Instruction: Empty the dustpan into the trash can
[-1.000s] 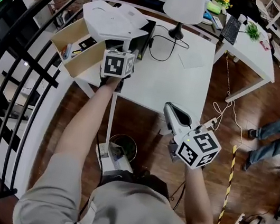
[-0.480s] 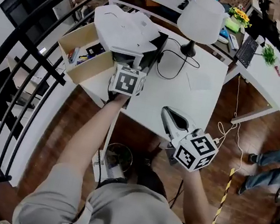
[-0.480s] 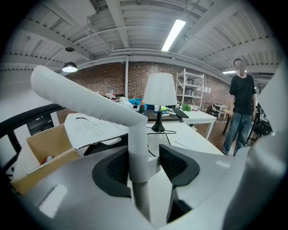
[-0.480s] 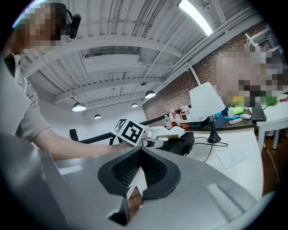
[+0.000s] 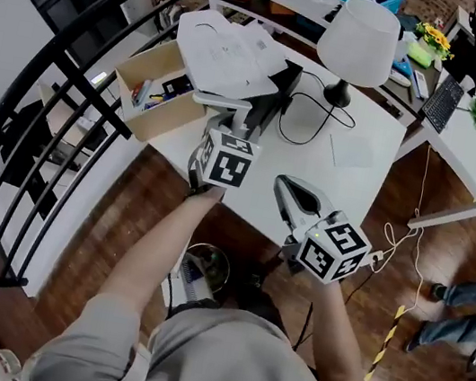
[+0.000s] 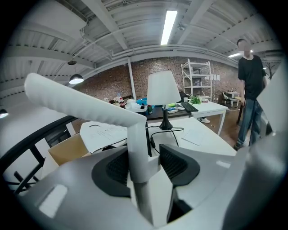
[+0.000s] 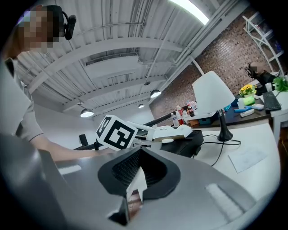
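Over the last second the right tool (image 7: 141, 173) has closed in on the left tool (image 6: 144, 167) and now sits at its 4 o'clock in the head view. Its jaws are pressed together, with nothing clearly held. The left tool pinches the upright post of the dustpan handle (image 6: 135, 134), both pads against it. Likely a second grip is being prepared; no tipping has started. Only the head view shows the dustpan (image 5: 177, 286) resting on the floor (image 5: 144, 205), at 8 o'clock of the trash can (image 5: 209, 265). Only the left gripper view shows the pad contact.
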`<state>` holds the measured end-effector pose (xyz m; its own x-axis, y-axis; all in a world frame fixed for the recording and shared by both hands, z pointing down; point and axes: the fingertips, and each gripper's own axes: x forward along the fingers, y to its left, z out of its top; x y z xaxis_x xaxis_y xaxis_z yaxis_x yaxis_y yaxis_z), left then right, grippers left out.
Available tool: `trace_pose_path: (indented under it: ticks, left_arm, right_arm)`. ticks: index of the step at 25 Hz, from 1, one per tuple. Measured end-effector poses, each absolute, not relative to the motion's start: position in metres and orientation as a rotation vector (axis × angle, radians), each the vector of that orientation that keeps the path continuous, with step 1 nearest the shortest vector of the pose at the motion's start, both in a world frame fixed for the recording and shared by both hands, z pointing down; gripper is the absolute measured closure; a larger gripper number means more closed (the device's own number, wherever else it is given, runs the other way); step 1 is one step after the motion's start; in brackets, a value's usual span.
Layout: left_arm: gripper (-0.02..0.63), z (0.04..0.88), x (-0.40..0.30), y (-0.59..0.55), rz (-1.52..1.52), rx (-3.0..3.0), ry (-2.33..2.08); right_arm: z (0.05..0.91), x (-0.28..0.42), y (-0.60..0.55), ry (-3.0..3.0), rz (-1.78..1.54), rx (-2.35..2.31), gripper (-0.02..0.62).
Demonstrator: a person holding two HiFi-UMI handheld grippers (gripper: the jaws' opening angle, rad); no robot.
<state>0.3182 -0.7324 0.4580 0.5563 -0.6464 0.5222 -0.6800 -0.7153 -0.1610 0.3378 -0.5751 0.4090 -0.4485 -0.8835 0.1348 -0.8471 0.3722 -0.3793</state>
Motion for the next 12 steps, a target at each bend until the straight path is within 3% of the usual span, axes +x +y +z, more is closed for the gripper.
trace_pose_path:
  ticks: [12]
  left_arm:
    - [0.408, 0.431, 0.302, -0.698, 0.804, 2.787, -1.116]
  right_arm:
    - [0.404, 0.324, -0.545, 2.481, -0.586, -1.629, 0.595]
